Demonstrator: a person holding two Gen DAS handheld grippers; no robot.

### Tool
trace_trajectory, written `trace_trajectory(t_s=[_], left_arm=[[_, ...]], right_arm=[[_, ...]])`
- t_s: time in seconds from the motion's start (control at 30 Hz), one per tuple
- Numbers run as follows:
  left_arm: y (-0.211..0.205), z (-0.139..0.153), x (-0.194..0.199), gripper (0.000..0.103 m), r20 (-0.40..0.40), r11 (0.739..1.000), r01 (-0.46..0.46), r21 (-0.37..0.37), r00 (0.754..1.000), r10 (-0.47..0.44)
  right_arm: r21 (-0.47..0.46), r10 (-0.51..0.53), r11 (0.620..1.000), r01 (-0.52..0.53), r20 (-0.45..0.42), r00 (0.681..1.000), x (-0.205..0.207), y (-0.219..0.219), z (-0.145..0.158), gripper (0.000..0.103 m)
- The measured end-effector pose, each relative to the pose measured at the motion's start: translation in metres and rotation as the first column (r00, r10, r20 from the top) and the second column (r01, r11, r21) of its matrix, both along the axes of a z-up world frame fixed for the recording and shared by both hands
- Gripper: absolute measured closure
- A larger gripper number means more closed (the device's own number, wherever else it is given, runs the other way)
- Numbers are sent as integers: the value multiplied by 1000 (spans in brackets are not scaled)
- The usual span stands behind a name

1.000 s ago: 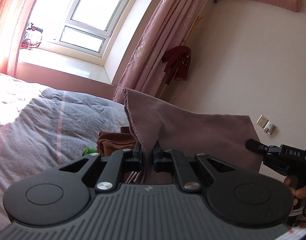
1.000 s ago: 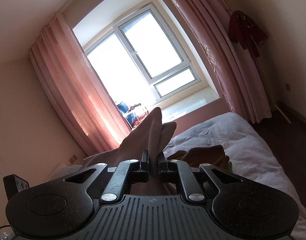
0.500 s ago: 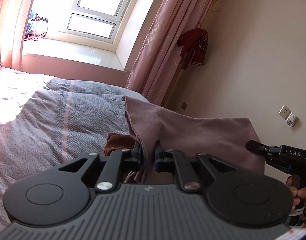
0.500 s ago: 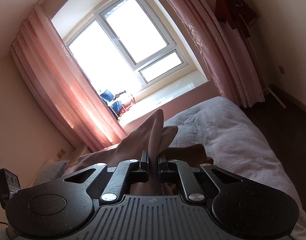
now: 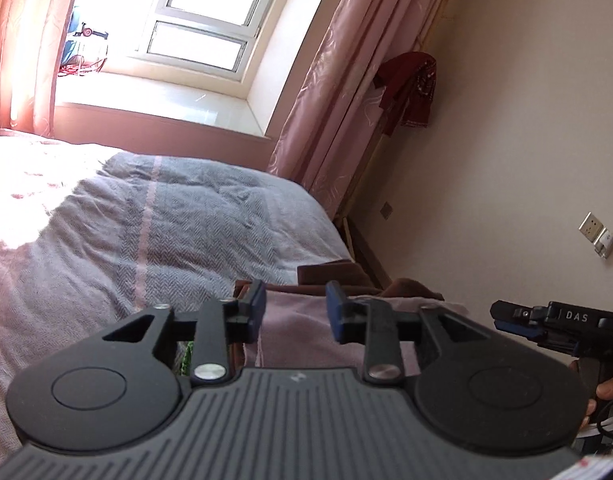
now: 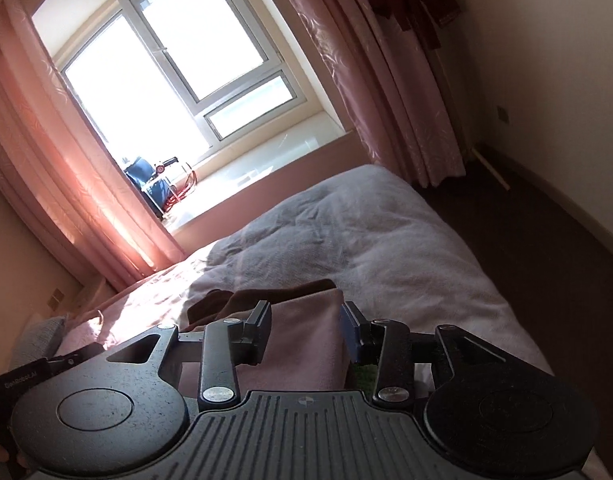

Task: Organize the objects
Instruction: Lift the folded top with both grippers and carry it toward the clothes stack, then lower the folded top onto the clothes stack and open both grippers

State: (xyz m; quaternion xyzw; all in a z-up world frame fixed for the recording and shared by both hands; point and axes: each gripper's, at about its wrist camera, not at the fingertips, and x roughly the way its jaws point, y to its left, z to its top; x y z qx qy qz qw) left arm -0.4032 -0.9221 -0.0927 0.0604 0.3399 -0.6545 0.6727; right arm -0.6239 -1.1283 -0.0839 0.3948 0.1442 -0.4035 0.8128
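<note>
Left gripper point(image 5: 293, 310): jaws parted after just opening; the pink cloth point(image 5: 306, 320) lies flat beneath and between the fingers point(image 5: 255, 307), and no pad presses on it. Right gripper point(image 6: 306, 330): jaws likewise just opened and apart, with the same pink cloth point(image 6: 306, 336) lying loose in the gap, not gripped. In the left wrist view, the right gripper point(image 5: 546, 322) appears at the right edge, carried by a hand point(image 5: 604, 394). The pink cloth rests on top of a dark brown garment point(image 6: 242, 300), whose edges show just beyond it; a scrap of something green point(image 5: 187, 356) shows beside the pile. Both lie on the grey quilt point(image 5: 194, 232) of the bed. Farther off: the sunlit windowsill point(image 5: 166, 96), pink curtains point(image 5: 330, 100) and a dark red garment point(image 5: 410, 88) hanging by the wall.
</note>
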Motion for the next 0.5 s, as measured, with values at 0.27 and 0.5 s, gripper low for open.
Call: trace_trajectory(t_s=[0.27, 0.5], left_arm=[[-25, -34, 7, 87, -62, 994, -12, 110, 998, 19], [19, -15, -16, 98, 102, 974, -74, -212, 990, 97]], right_arm=[[-65, 52, 996, -53, -15, 999, 12, -7, -1, 101], [-396, 119, 909, -131, -54, 991, 34, 22, 21, 101]])
